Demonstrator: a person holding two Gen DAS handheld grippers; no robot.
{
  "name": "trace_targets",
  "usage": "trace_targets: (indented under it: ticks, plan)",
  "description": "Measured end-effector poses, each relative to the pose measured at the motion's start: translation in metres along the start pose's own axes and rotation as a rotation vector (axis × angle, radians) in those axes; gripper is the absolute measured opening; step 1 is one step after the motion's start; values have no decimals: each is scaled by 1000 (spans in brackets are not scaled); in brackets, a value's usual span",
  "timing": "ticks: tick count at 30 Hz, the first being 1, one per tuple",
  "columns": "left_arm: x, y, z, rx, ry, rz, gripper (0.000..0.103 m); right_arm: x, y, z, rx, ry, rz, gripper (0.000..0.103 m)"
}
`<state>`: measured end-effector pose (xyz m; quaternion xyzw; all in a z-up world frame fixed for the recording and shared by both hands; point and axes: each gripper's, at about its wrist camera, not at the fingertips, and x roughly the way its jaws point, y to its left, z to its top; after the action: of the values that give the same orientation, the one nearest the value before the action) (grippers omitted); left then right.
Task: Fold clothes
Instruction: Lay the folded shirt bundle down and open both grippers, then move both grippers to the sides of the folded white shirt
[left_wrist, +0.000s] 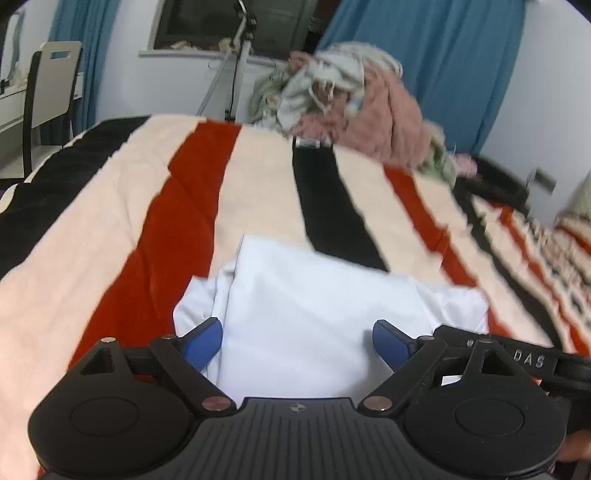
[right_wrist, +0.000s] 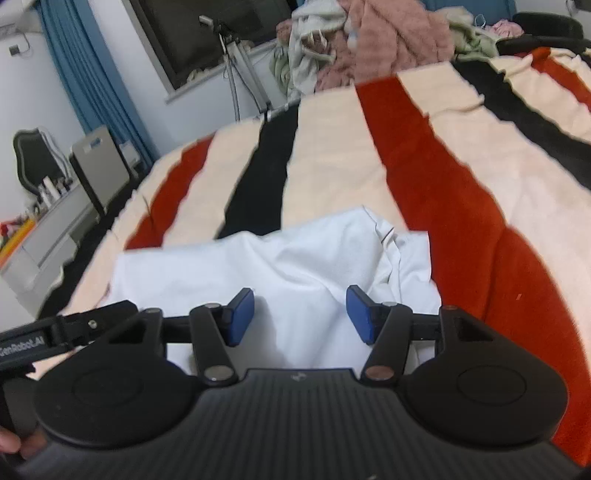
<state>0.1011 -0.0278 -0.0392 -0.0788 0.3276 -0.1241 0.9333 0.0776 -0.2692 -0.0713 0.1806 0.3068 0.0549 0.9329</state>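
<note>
A white garment (left_wrist: 306, 314) lies partly folded on a bed with a striped blanket (left_wrist: 110, 221). My left gripper (left_wrist: 297, 341) is open just above the garment's near part, its blue pads wide apart and empty. The right gripper's body shows at the right edge of the left wrist view (left_wrist: 517, 354). In the right wrist view the same white garment (right_wrist: 280, 266) is rumpled, with a fold ridge at its right. My right gripper (right_wrist: 301, 315) is open over it and holds nothing. The left gripper's body shows at the left (right_wrist: 55, 332).
A heap of pink, white and green clothes (left_wrist: 351, 96) sits at the bed's far end, also in the right wrist view (right_wrist: 369, 40). A tripod (left_wrist: 232, 74), blue curtains (left_wrist: 443, 55), a chair (left_wrist: 48, 88) and a desk (right_wrist: 48, 236) stand around the bed.
</note>
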Motion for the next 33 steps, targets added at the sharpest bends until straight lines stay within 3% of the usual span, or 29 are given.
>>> trace_targets:
  ticks: [4, 11, 17, 25, 29, 33]
  plan:
    - [-19, -6, -7, 25, -4, -1, 89, -13, 8, -1, -53, -4, -12, 60]
    - [-56, -17, -24, 59, 3, -4, 89, -83, 27, -9, -123, -73, 3, 60]
    - [-93, -30, -51, 44, 45, -10, 89, -97, 31, -46, -165, 55, -85, 60]
    - [-75, -28, -84, 92, 165, 122, 90, -89, 33, -66, -214, 56, -125, 59]
    - [-90, -20, -86, 25, 140, 77, 90, -91, 34, -74, -237, 38, -139, 59]
    - [-113, -3, -86, -140, 108, -14, 91, -92, 34, -74, -223, 37, -146, 59]
